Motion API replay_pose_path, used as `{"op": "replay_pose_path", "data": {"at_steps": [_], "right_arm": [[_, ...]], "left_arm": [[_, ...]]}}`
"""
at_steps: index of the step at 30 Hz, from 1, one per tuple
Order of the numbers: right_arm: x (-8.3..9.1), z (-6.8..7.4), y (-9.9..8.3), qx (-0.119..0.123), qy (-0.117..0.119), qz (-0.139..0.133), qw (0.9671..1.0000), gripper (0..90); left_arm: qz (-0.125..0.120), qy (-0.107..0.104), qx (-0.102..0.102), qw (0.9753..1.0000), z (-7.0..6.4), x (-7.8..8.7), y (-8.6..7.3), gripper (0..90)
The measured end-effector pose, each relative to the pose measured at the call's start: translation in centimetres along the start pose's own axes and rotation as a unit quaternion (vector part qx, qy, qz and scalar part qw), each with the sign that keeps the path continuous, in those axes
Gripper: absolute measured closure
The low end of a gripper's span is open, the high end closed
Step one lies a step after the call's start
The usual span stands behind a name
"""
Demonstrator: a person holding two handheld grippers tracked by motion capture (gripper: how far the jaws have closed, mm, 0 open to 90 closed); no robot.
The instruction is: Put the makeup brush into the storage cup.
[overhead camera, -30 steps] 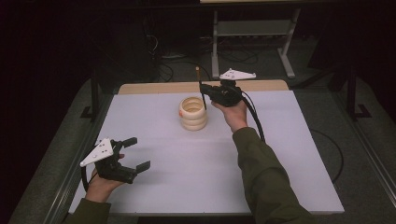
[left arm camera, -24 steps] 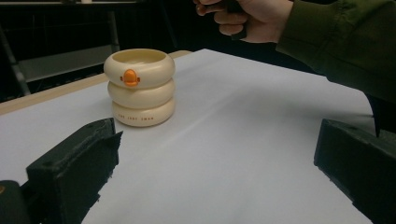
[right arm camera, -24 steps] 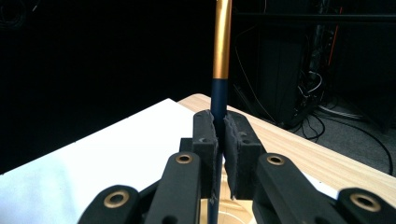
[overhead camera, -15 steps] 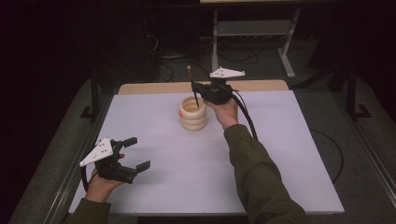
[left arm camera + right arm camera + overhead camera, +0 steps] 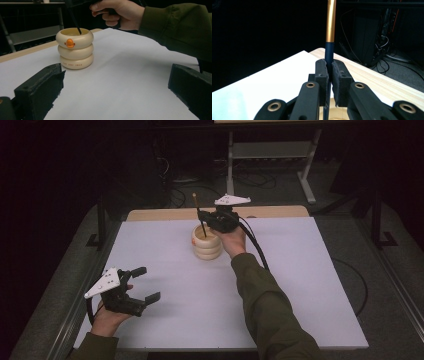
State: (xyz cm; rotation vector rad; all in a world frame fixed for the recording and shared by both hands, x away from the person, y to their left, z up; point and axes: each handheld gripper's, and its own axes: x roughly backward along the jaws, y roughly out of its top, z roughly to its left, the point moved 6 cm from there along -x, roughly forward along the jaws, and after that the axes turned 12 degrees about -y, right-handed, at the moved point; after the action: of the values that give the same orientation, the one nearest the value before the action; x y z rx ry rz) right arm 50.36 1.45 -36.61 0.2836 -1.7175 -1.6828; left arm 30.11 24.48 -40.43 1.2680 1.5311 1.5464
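A dark room, grey floor (image 5: pixel 380 285), metal rack (image 5: pixel 270 150) behind the table (image 5: pixel 310 285).

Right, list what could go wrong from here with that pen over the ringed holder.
1. The right gripper pinches the thin pen between its pads; the pen leans in the high view, so it may catch the rim of the cream ringed holder rather than slide in.
2. The holder stands free on the white table, while the left gripper sits open and apart from it. A sideways push could tip or shift the holder.
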Motion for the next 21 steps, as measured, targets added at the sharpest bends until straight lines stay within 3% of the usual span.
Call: {"op": "replay_pose_path", "data": {"at_steps": [6, 21], "right_arm": [[-0.7, 0.3, -0.4, -0.007, 0.001, 0.004, 1.0, 82.6], [-1.8, 1.0, -1.0, 0.002, 0.003, 0.017, 0.9998, 82.6]], "left_arm": [[0.006, -0.001, -0.008, 1.0, 0.1, 0.0, 0.0, 0.0], [0.001, -0.002, -0.006, 1.0, 0.0, 0.0, 0.0, 0.0]]}}
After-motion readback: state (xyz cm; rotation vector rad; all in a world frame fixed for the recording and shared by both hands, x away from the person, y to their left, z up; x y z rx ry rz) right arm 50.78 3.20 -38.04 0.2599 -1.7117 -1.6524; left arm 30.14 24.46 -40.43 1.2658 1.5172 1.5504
